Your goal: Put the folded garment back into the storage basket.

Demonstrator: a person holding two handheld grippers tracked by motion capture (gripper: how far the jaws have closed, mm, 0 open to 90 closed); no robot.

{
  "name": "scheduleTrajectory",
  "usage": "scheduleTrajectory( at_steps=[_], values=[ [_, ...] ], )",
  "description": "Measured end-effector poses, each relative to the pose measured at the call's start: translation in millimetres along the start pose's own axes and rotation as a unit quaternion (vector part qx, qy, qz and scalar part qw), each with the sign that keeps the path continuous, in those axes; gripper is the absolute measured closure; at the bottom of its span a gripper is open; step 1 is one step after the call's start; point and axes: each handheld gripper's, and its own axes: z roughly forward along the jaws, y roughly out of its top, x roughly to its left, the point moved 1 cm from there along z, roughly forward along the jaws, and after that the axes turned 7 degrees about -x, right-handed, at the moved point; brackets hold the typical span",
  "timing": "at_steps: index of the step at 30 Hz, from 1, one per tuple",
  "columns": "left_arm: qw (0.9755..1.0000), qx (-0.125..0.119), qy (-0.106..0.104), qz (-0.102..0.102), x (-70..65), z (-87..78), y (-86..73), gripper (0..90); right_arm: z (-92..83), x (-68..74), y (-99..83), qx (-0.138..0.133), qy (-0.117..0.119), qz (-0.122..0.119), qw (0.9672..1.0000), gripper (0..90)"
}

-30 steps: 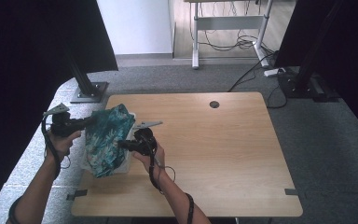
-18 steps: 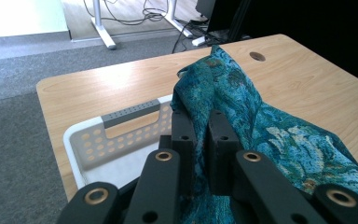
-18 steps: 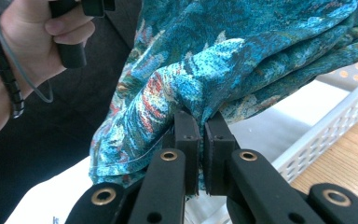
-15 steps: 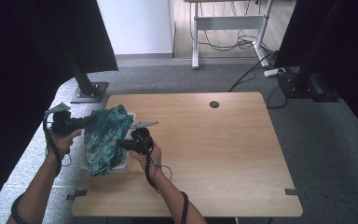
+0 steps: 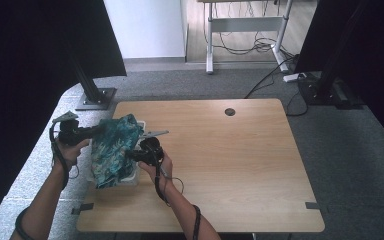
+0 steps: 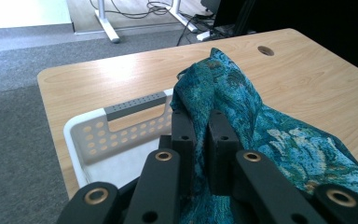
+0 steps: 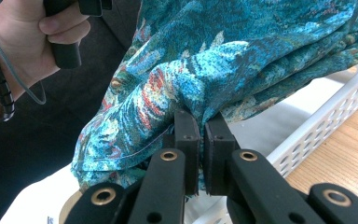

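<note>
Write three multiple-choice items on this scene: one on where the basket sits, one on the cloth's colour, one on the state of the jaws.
1. Where on the table does the white basket sit?
A. far right corner
B. near its left edge
C. dead centre

2. What is the main colour of the cloth?
A. teal blue
B. plain yellow
C. black

3. How do the jaws of the left gripper and right gripper stand?
A. both wide open, holding nothing
B. one shut, one open
C. both shut on the cloth

Answers:
1. B, since the high view shows the basket by the left edge.
2. A, since teal blue dominates its pattern.
3. C, since each gripper view shows fabric pinched between its jaws.
</note>
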Motion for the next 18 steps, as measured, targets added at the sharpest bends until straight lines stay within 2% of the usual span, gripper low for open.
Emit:
scheduleTrajectory(
  at_steps=[6,18],
  values=[
    [1.0,-0.001,0.007,0.002,2.4,6.1,3.3,82.9,4.4,-0.4,1.2,-0.001,-0.004,0.0,1.0,86.0],
    [0.9999,-0.006,0.015,0.001,2.1,15.0,6.6,82.9,6.1,-9.8,1.9,-0.004,-0.015,0.008,0.9999,85.9]
  ],
)
